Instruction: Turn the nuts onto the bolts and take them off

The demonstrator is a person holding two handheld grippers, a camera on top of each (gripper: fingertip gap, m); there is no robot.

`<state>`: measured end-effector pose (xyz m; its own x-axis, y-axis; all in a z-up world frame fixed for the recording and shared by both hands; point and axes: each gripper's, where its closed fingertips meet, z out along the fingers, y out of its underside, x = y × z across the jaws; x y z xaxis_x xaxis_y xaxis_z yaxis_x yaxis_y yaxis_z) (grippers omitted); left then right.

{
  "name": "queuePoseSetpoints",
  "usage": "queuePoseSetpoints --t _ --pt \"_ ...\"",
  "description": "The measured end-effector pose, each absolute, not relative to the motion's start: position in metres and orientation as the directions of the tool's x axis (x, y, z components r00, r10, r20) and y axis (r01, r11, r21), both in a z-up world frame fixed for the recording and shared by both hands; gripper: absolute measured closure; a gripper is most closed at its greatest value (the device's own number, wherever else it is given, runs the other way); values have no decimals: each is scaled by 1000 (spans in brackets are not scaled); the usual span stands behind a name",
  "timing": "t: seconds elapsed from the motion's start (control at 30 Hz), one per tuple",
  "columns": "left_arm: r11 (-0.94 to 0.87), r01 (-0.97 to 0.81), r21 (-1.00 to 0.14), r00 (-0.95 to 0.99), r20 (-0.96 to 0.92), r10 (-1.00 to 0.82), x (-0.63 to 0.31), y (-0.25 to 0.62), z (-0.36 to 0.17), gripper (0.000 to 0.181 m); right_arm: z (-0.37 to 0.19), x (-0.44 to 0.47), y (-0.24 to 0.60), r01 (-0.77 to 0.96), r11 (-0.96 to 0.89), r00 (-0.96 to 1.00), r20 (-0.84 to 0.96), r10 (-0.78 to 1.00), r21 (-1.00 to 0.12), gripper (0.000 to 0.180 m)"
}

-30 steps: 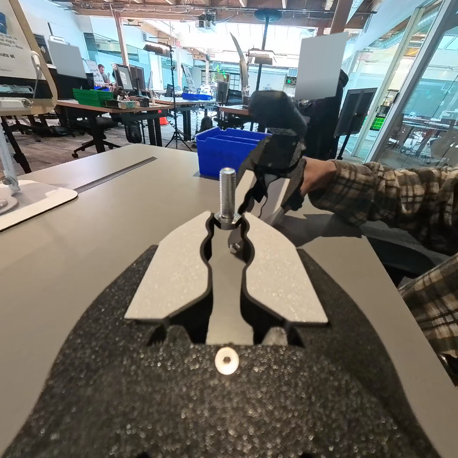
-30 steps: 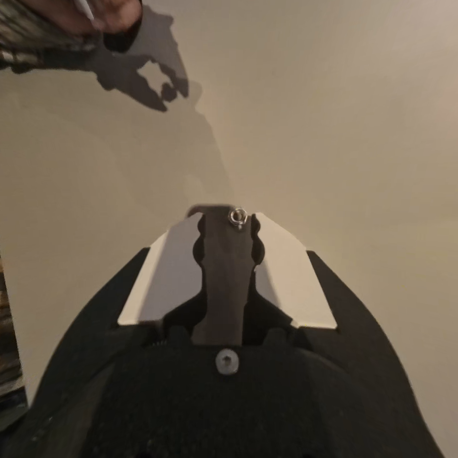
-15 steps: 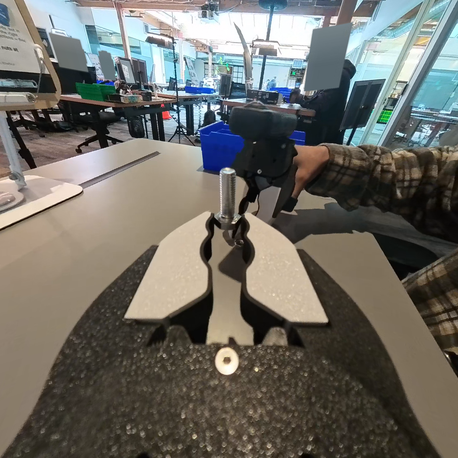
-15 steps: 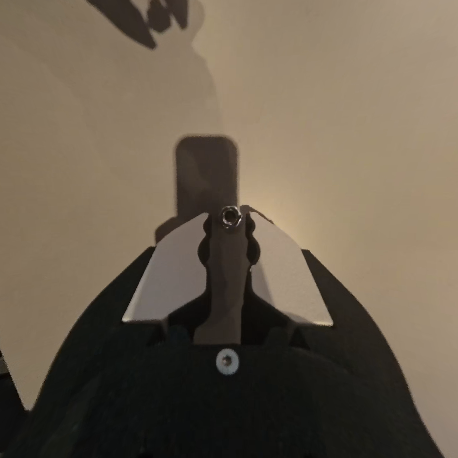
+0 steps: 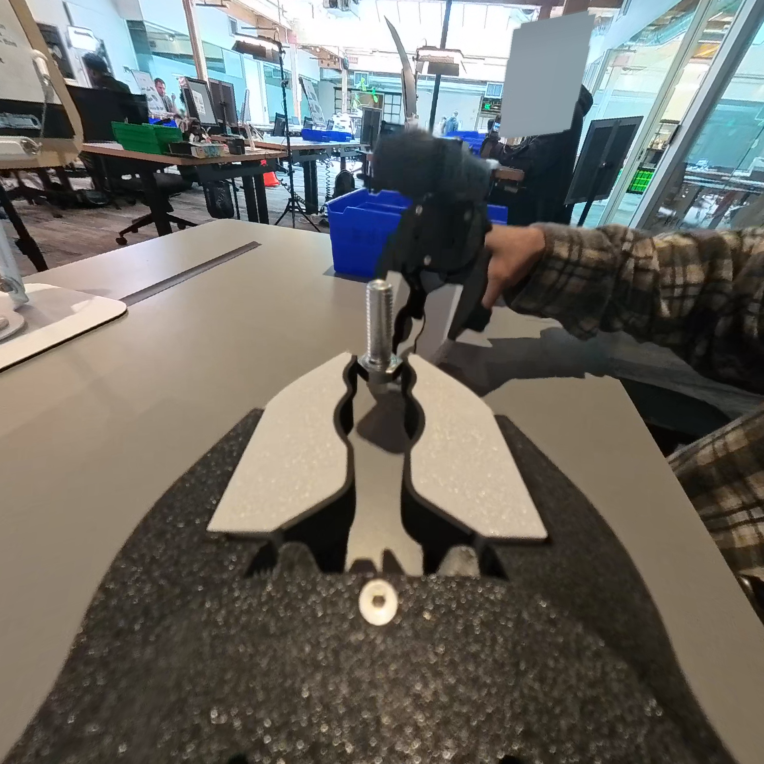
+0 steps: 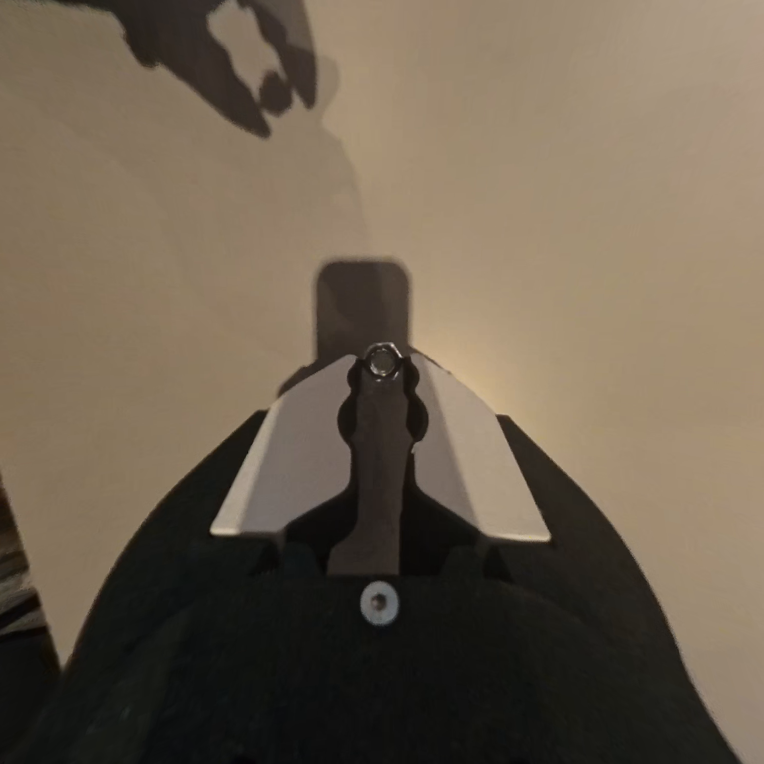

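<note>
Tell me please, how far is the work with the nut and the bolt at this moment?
Done: the left claw grips the bolt by its head, threads pointing up, and the right claw pinches the nut. In hand: the right claw hangs beside the bolt, pointing down at the table. Left: the threads are bare, so setting the nut on, turning it and removing it all remain.

From my remote seat I can make out no legible writing: the white sign (image 5: 16, 49) at far left carries dark print cut off by the edge, and the green-lit screen (image 5: 641, 180) behind the glass is too small to read.
</note>
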<state>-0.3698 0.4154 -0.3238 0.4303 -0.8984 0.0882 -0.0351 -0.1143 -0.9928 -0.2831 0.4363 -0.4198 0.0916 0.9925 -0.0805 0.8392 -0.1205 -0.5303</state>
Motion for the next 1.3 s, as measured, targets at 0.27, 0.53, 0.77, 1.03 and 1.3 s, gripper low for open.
queuePoseSetpoints --t 0.27,0.53,0.77,1.03,1.3 --pt "-93 -89 -992 421 47 -906 -362 411 -329 161 -300 -327 420 755 66 -55 38 998 -652 161" --pt "-69 -150 -986 436 -3 -900 -359 410 -333 161 -283 -370 403 782 198 -199 63 978 -591 161" --pt "-62 -159 -985 450 -16 -893 -361 412 -331 161 -293 -377 405 820 197 -218 25 976 -537 161" --pt "-60 -161 -985 448 -19 -894 -359 411 -332 161 -295 -377 405 815 202 -229 18 973 -543 161" --pt "-56 -172 -983 443 -26 -896 -358 410 -333 161 -296 -375 405 811 198 -232 7 973 -551 161"
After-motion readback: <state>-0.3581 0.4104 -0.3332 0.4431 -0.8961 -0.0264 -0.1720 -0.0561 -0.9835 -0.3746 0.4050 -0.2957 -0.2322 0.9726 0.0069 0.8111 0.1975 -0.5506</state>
